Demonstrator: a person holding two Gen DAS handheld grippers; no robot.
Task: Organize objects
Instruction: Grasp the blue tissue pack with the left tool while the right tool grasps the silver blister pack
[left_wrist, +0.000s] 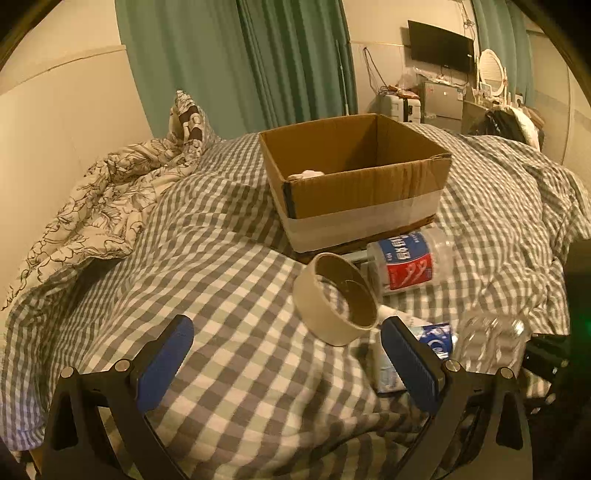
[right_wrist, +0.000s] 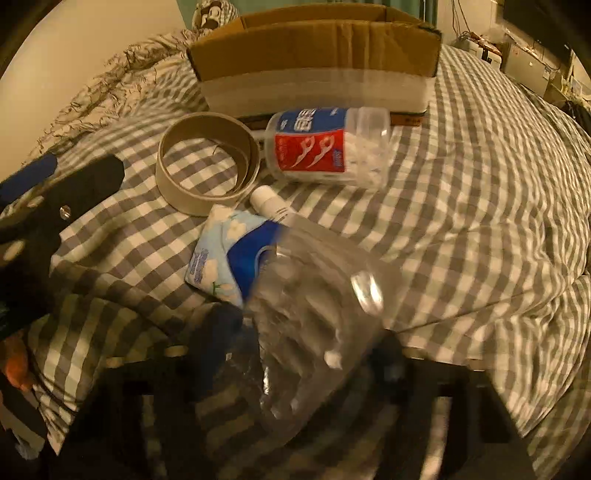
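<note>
The right tool (right_wrist: 295, 354) is closed on a clear plastic bottle (right_wrist: 314, 314), whose long axis points toward the cardboard box (right_wrist: 317, 48) straight ahead on the bed (right_wrist: 480, 184). The left tool (left_wrist: 284, 358) is open and empty; the tape roll (left_wrist: 338, 299) lies just ahead, slightly right.

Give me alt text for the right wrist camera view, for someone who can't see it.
The right gripper holds a clear plastic bottle, blurred, over a grey checked bedspread. Beyond it lie a tissue pack, a tape roll and a labelled jar on its side before a cardboard box.
</note>
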